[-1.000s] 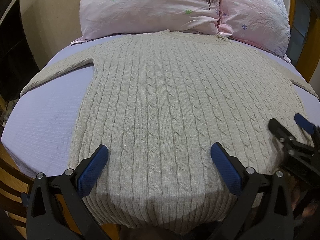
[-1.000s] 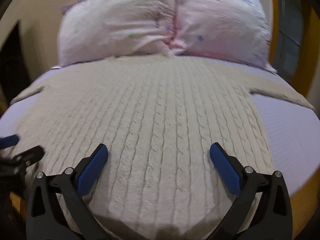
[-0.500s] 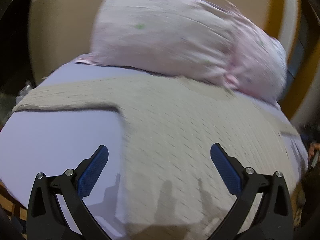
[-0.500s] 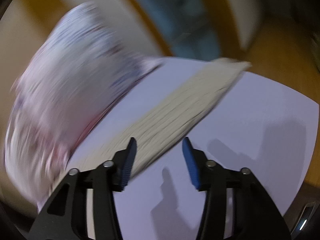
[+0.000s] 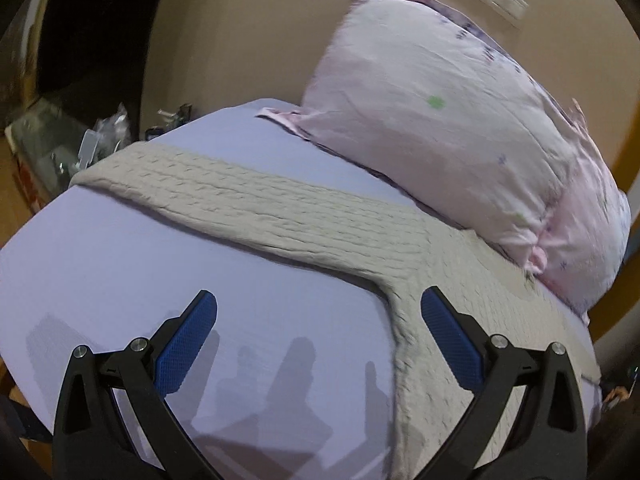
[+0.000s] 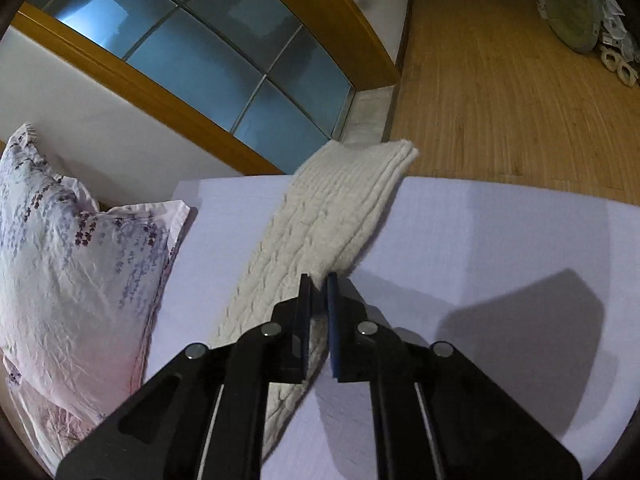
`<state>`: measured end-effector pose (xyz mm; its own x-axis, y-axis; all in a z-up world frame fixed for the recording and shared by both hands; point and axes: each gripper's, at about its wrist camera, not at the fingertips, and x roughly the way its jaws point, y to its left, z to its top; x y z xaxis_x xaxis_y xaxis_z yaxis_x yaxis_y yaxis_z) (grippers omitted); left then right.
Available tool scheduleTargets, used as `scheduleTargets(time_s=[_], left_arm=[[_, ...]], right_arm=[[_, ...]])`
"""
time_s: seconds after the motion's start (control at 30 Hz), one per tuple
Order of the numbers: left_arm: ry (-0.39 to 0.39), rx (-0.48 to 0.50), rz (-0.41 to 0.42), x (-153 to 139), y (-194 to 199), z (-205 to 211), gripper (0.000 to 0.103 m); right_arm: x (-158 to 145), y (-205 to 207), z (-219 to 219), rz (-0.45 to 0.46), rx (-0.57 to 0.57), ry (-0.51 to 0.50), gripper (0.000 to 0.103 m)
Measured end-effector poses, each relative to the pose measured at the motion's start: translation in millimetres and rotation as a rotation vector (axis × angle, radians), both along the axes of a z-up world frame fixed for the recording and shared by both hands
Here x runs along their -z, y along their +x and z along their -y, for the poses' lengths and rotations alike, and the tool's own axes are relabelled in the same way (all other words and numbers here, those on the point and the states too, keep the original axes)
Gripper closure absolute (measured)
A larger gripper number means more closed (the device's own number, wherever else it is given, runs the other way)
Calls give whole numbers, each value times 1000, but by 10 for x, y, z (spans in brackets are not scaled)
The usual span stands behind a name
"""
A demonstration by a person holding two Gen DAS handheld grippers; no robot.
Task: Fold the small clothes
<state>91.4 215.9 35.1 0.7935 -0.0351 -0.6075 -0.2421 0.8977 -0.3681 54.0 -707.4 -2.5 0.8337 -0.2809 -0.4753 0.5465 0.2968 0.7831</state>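
Knitwear in a pale cable pattern, a sweater [image 5: 460,320], is spread flat on the lilac sheet of the bed [image 5: 120,264], its body running along the right side of the left wrist view and its left sleeve [image 5: 248,204] stretched out to the left toward the bed's edge. The left claw [image 5: 318,344] is seen hovering above the sheet near the armpit of the sweater with its blue pads spread wide; the right pad [image 5: 448,340] appears over the knit edge and the left pad over bare sheet, and nothing is held between them. Whether either pad touches the fabric cannot be told from this angle. A pink flowered pillow [image 5: 440,120] is propped at the far side of the bed, with its lower edge resting just beside the sweater's shoulder. In the right wrist view the other sleeve [image 6: 336,216] is laid across the sheet toward the far edge of the bed, where its cuff hangs slightly over. The right claw [image 6: 319,300] is pressed nearly together, and the near side edge of that sleeve seems to be pinched between its pads. A second patterned pillow [image 6: 68,260] is seen at the left, and a wooden floor [image 6: 500,80] and a wood-framed glass door [image 6: 208,56] beyond the bed.
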Motion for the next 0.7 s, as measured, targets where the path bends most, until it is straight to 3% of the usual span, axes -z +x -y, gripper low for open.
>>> scheduleTargets(time_s=[0.07, 0.17, 0.27, 0.37, 0.43, 0.5, 0.57, 0.63, 0.7], left_arm=[[-24, -28, 15, 0, -23, -131, 1], [-69, -77, 36, 4, -42, -330, 1], [-152, -126, 58, 37, -51, -528, 1], [-223, -178, 76, 70, -67, -661, 1], [-257, -205, 77, 90, -61, -725, 1], [-299, -229, 72, 124, -38, -794, 1], [-339, -254, 60, 172, -3, -875, 2], [-394, -275, 44, 234, 26, -958, 7], [-438, -310, 30, 278, 67, -1088, 12]], right_arm=[[-260, -141, -182, 29, 4, -128, 96], [-837, -93, -806, 87, -86, -390, 96], [-1382, 96, -1779, 187, -284, -626, 96], [-1651, 333, -2929, 273, -542, -812, 96], [-1632, 516, -3652, 299, -730, -883, 96], [-1389, 818, -4503, 240, -1000, -925, 90], [-1123, 1017, -5006, 164, -1186, -916, 69], [-964, 1031, -5249, 142, -1251, -895, 60], [-961, 1038, -5179, 181, -1236, -866, 48]])
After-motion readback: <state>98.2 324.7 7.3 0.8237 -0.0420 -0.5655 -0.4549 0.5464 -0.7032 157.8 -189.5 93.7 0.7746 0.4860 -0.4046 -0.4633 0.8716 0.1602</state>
